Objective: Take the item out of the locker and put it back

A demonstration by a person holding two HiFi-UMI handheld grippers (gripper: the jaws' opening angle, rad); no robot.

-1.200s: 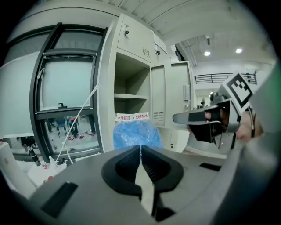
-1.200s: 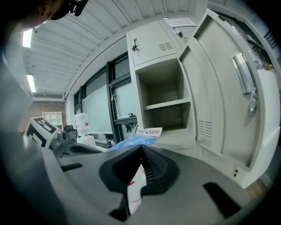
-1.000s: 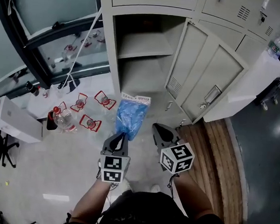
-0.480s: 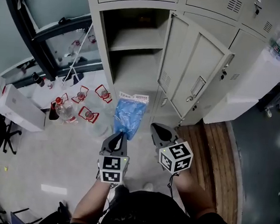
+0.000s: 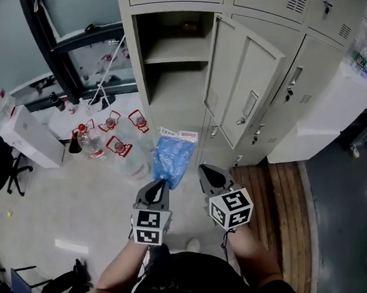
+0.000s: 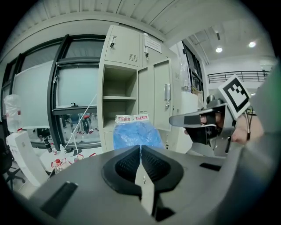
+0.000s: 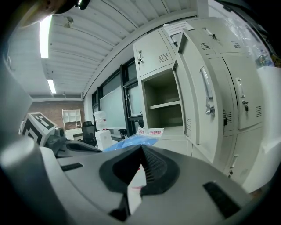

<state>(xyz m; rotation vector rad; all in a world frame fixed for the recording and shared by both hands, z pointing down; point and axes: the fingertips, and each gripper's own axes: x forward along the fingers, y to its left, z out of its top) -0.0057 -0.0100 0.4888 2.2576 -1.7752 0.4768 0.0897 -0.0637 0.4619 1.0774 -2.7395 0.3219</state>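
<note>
Your left gripper (image 5: 161,184) has its ribbed black pads pressed together on the gathered, narrow end of the blue bag (image 5: 172,161). The bag is thin, crinkled, translucent plastic that widens away from the jaws and ends in a flat white header card (image 5: 178,134) with red print. It is outside the locker (image 5: 137,58), held in the air in front of the open compartment and above the pale speckled floor (image 5: 72,210).

Your right gripper (image 5: 208,171) is just beside the left one, jaws closed on each other with nothing between them. The bag lies to their left without touching them.

The locker is smooth, grey-beige painted sheet metal with a flat shelf (image 5: 178,48) across the open compartment. Its door (image 5: 244,84) is swung out to the right and has a recessed handle and small vent slots. Clear plastic bottles (image 5: 90,142) with red caps stand on the floor to the left. Wooden planks (image 5: 278,187) lie to the right.
</note>
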